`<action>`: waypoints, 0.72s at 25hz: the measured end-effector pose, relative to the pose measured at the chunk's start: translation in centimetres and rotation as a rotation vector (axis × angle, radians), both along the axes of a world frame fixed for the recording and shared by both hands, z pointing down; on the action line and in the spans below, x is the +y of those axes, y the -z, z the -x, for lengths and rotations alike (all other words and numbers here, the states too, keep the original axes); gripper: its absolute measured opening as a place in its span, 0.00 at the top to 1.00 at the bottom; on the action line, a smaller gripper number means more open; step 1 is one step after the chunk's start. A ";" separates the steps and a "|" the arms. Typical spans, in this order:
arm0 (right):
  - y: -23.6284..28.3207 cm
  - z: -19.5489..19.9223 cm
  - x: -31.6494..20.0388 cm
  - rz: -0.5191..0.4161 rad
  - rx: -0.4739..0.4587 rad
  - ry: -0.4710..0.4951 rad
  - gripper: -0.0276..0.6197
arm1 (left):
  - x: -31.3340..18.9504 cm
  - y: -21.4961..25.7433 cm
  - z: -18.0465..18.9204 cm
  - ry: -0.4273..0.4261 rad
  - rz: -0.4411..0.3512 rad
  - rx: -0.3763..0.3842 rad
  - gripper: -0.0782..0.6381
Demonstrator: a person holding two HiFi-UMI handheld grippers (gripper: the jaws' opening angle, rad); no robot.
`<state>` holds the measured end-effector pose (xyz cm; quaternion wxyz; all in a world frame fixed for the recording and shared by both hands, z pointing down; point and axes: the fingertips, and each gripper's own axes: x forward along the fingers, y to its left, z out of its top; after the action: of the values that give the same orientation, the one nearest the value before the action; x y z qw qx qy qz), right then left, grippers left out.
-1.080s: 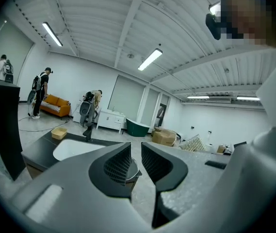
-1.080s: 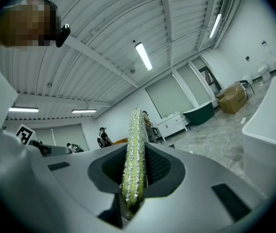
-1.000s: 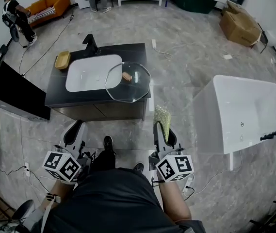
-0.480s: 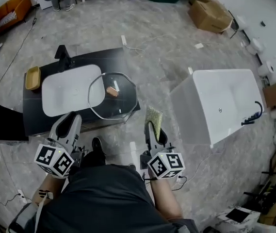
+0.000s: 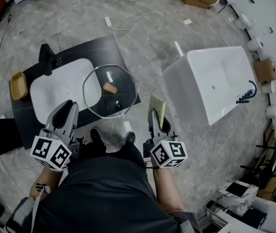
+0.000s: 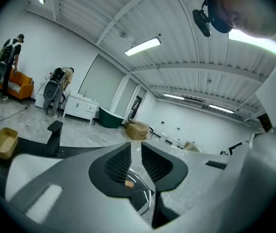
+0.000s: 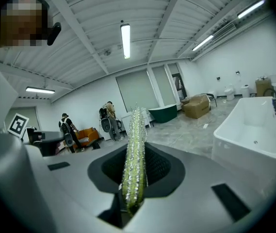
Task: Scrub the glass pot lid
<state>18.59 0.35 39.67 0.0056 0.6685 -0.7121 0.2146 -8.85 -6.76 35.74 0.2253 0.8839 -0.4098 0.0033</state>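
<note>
- Standing at a black vanity counter [image 5: 109, 50], a person is holding the left gripper [image 5: 65, 114] just short of the white oval basin [image 5: 55, 89]. Its jaws are sitting slightly apart with nothing between them.
- Lying flat just ahead, the clear octagonal glass pot lid with a tan knob [image 5: 109, 95] is resting on the counter's right end. It is partly overlapping the basin and neither tool is touching it.
- Clamping a yellow-green glittery scrubbing sponge [image 5: 157, 108] edge-up, the right gripper [image 5: 158, 124] is hovering off the counter's near corner, apart from the lid.
- Scrubbing is not yet looking under way. The next move is probably calling for the empty gripper to steady the rim while the sponge is being turned flat onto the glass.
- Covering both hands is the person's dark torso. Whether the lid is wet, soiled or overhanging the counter's front edge is proving hard to tell.
</note>
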 end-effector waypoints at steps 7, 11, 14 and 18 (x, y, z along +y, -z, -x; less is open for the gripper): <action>-4.2 -1.2 -9.1 -0.045 0.175 0.275 0.87 | -3.0 -1.3 0.9 0.140 0.003 -0.061 0.79; -12.7 -1.0 -13.0 0.100 0.174 0.503 0.87 | -2.9 -1.7 0.7 0.230 0.010 -0.123 0.79; -16.1 0.0 -16.2 0.128 0.265 0.646 0.87 | -2.4 -1.6 1.2 0.293 0.041 -0.131 0.79; -19.9 2.5 -20.4 0.117 0.438 0.828 0.87 | -1.1 -2.6 3.6 0.404 0.101 -0.119 0.79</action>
<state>16.09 -20.05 59.56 0.2784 0.3562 -0.8877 0.0878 -12.46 -7.86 38.30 0.2408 0.7696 -0.5906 0.0308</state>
